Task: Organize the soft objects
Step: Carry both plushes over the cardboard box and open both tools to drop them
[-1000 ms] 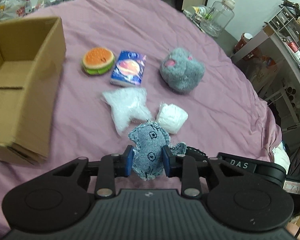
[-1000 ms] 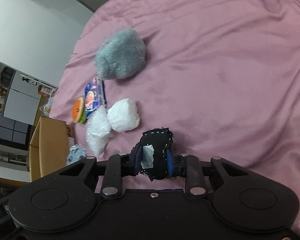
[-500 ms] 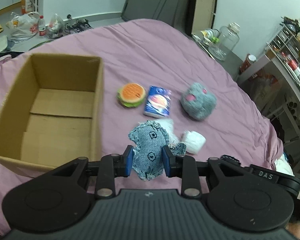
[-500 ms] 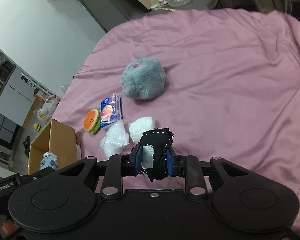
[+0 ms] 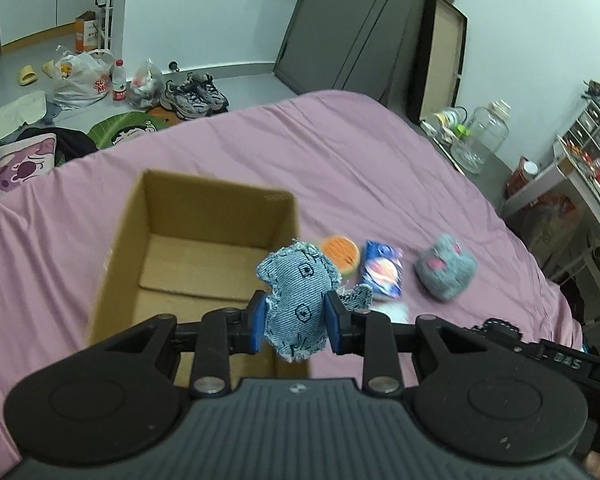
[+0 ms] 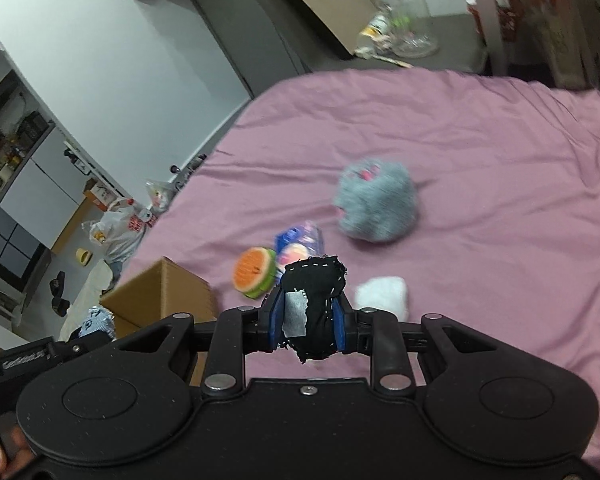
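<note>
Both grippers have risen and swung toward the cardboard box since the earlier frames: it sat at the left edge of the left wrist view then and now fills the middle ground, open top and bare floor fully visible. Left gripper is narrow, blue pads pinched on the denim toy, which hangs just at the box's near-right corner, not yet clearly over the opening. Right gripper is likewise narrow, clamped on the black fabric toy; it stands to the right of the box, over the pink bedsheet. Left on the sheet: burger toy, blue tissue pack, grey plush, white wad; a second white piece is mostly hidden behind the left fingers. Risks, as judgement: letting go of the denim toy from here could drop it on the box wall or outside, since it lines up with the corner rather than the floor. Soft stuffing gripped at a thin waist can slip or cling to a pad on opening. Two grippers converging on one box mouth could knock each other or nudge the light, empty box across the sheet. Blur suggests speed; a late release would overshoot.
</note>
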A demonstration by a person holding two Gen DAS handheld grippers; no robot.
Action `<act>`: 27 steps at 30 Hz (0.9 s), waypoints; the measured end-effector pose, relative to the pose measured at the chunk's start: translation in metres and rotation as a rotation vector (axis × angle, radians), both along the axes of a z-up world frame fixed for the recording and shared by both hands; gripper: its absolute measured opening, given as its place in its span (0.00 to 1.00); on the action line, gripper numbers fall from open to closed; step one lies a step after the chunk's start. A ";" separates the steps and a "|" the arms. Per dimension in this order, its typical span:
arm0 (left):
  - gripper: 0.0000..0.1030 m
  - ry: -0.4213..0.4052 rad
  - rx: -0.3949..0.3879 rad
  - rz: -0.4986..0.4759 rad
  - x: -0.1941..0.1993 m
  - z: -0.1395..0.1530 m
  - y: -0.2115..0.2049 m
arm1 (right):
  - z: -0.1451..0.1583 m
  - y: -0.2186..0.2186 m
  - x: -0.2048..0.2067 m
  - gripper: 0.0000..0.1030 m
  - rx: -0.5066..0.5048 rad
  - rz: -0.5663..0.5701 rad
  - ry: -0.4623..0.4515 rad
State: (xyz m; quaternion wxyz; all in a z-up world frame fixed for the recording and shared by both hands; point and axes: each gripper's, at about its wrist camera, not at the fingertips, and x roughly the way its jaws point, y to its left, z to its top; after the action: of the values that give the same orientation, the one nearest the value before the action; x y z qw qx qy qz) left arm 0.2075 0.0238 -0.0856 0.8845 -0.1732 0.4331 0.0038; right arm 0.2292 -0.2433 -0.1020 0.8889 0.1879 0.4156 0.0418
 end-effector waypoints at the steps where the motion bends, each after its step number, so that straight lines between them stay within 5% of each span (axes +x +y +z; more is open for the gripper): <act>1: 0.29 -0.002 0.000 0.003 0.003 0.000 0.006 | 0.002 0.004 0.001 0.25 -0.003 0.004 -0.008; 16: 0.29 -0.001 0.023 0.070 0.047 -0.022 0.065 | 0.021 0.080 0.042 0.25 -0.036 0.129 -0.097; 27: 0.29 0.019 0.030 0.054 0.056 -0.049 0.075 | 0.007 0.127 0.064 0.25 0.000 0.224 -0.073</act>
State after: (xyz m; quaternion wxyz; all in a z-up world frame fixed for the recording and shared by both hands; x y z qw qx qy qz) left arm 0.2639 0.0991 -0.1349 0.8824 -0.1713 0.4368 0.0357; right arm 0.2928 -0.1159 -0.0948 0.8934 0.1385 0.4011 0.1478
